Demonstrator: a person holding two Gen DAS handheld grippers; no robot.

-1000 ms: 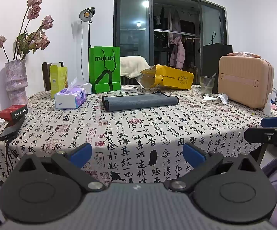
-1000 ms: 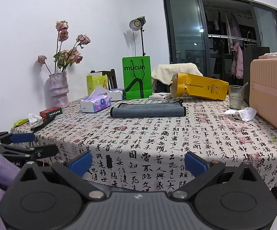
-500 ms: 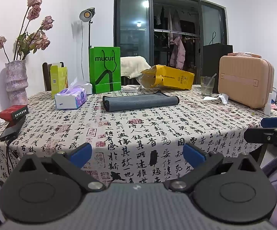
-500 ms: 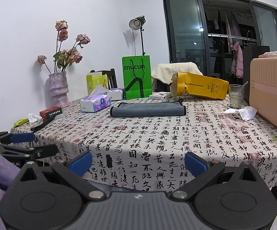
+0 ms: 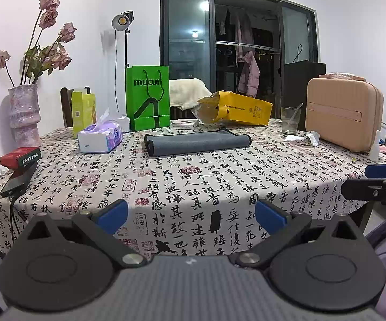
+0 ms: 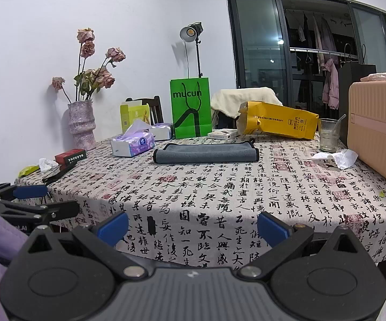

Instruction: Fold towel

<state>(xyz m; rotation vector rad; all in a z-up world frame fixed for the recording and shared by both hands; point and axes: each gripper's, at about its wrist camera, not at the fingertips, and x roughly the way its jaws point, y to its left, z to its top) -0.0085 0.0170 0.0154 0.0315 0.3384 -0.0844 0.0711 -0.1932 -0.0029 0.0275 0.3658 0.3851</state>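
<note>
A grey towel [image 5: 197, 142] lies folded into a long narrow strip on the far half of the table [image 5: 219, 176], in front of a green paper bag; it also shows in the right wrist view [image 6: 205, 153]. My left gripper [image 5: 191, 215] is open and empty, held off the table's near edge, far from the towel. My right gripper [image 6: 193, 226] is open and empty too, at the near edge. Each gripper shows at the side of the other's view: the right one [image 5: 374, 180], the left one [image 6: 32, 200].
Around the towel stand a green bag [image 5: 147, 97], a tissue pack [image 5: 99, 137], a yellow bag [image 5: 235, 108], a glass [image 5: 290, 120], a tan case [image 5: 344, 117], a vase of dried roses [image 5: 23, 113], a red box [image 5: 20, 156] and a phone [image 5: 19, 179].
</note>
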